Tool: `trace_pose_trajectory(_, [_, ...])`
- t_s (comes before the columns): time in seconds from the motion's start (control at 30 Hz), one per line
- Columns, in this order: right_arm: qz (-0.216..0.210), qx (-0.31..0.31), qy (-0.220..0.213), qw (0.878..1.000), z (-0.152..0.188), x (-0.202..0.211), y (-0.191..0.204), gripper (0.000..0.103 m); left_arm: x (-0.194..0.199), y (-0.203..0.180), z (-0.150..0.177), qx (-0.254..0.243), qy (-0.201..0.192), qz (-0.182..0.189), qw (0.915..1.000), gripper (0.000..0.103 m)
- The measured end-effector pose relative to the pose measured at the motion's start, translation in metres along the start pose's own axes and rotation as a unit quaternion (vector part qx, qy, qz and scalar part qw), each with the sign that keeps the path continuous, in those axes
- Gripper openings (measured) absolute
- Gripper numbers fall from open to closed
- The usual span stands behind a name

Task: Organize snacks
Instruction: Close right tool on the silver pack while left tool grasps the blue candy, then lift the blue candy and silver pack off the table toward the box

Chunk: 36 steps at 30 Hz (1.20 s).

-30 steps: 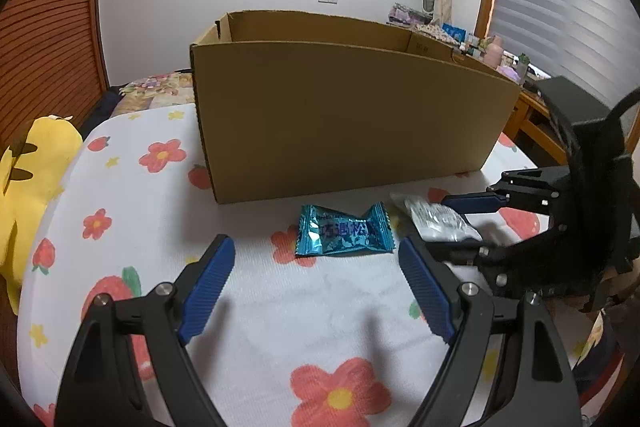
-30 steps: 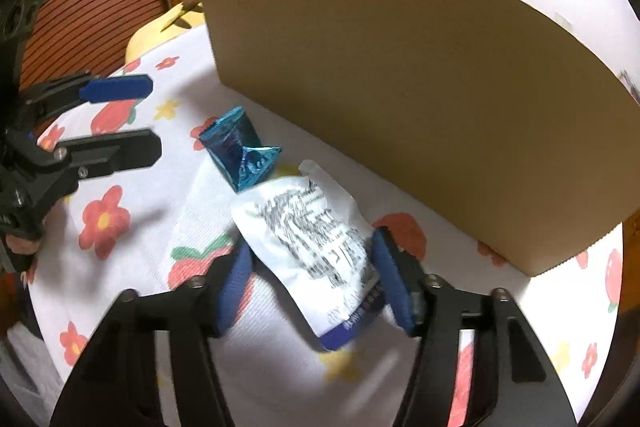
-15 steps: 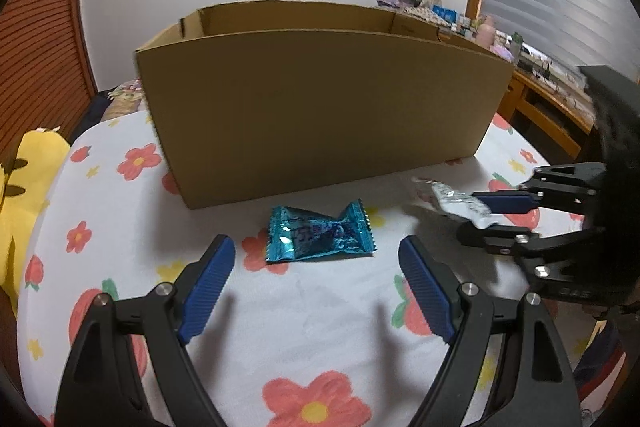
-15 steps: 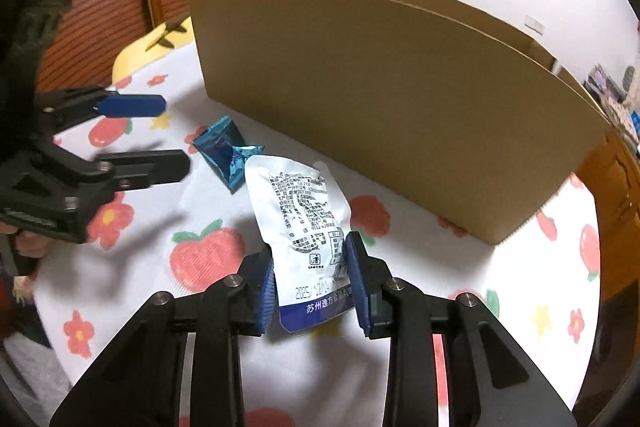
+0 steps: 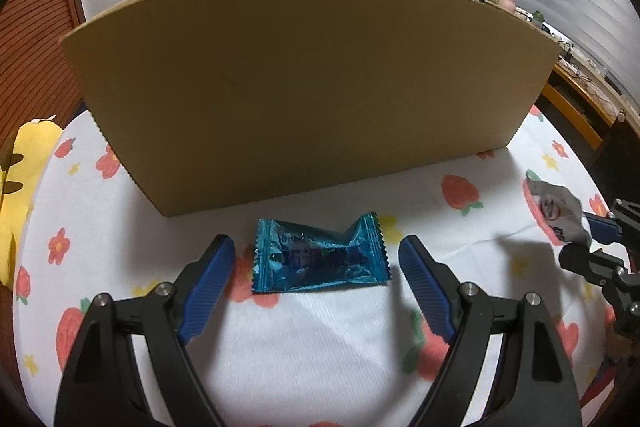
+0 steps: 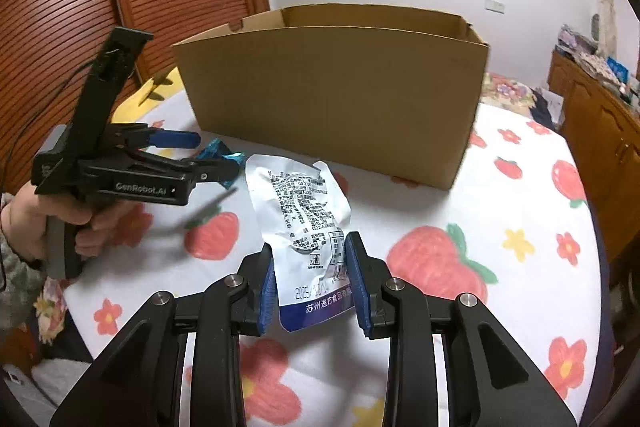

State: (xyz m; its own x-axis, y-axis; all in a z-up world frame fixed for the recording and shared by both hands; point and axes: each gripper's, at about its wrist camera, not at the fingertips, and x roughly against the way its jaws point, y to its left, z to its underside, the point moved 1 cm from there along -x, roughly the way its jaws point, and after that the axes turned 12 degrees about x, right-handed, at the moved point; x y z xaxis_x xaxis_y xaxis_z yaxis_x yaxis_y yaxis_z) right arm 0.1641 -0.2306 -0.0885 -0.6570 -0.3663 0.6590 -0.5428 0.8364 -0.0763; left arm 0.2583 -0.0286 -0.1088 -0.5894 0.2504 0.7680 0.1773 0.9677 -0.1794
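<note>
A blue foil candy (image 5: 320, 259) lies on the flowered cloth just in front of the cardboard box (image 5: 312, 87). My left gripper (image 5: 318, 251) is open, one blue finger on each side of the candy, not touching it. My right gripper (image 6: 311, 251) is shut on the lower end of a white printed snack pouch (image 6: 300, 211), held tilted above the cloth. In the left wrist view the pouch (image 5: 556, 207) and the right gripper (image 5: 596, 239) sit at the far right. The right wrist view shows the left gripper (image 6: 208, 155) with the candy (image 6: 216, 149) partly hidden behind it.
The open-topped box (image 6: 328, 99) stands at the back of the flowered cloth (image 5: 320, 347). A yellow plush (image 5: 24, 163) lies at the left edge. A person's hand (image 6: 60, 215) holds the left gripper. A wooden cabinet (image 6: 600, 131) stands to the right.
My right gripper closed on the white pouch, lifted it off the cloth and carried it rightward. My left gripper moved forward until the blue candy lay between its open fingers.
</note>
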Motion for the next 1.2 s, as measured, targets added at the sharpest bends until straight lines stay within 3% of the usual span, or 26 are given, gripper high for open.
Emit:
trace_pose_trajectory(0.43, [0.014,0.009,0.004,1.0,0.004,-0.009,0.004,0.031,-0.003,0.005,0.004,0.02,0.008,-0.002,0.9998,0.084])
trace_pose_trajectory(0.53, [0.013,0.007,0.003,1.0,0.006,-0.009,0.004,0.031,-0.004,0.004,0.003,0.014,0.005,0.0,0.9999,0.073])
trace_pose_trajectory(0.57, [0.013,0.008,0.004,1.0,0.006,-0.009,0.004,0.031,-0.004,0.003,0.003,0.012,0.003,-0.001,0.9999,0.062])
trace_pose_trajectory(0.77, [0.016,0.01,0.006,1.0,0.006,-0.009,0.004,0.031,0.001,-0.003,0.006,0.003,-0.002,0.003,1.0,0.048])
trace_pose_trajectory(0.8, [0.016,0.009,0.006,1.0,0.006,-0.009,0.004,0.031,0.002,-0.004,0.008,0.001,-0.004,0.002,1.0,0.042])
trace_pose_trajectory(1.2, [0.017,0.009,0.005,1.0,0.006,-0.01,0.004,0.031,0.029,-0.009,0.02,0.01,-0.026,0.024,0.9993,0.04])
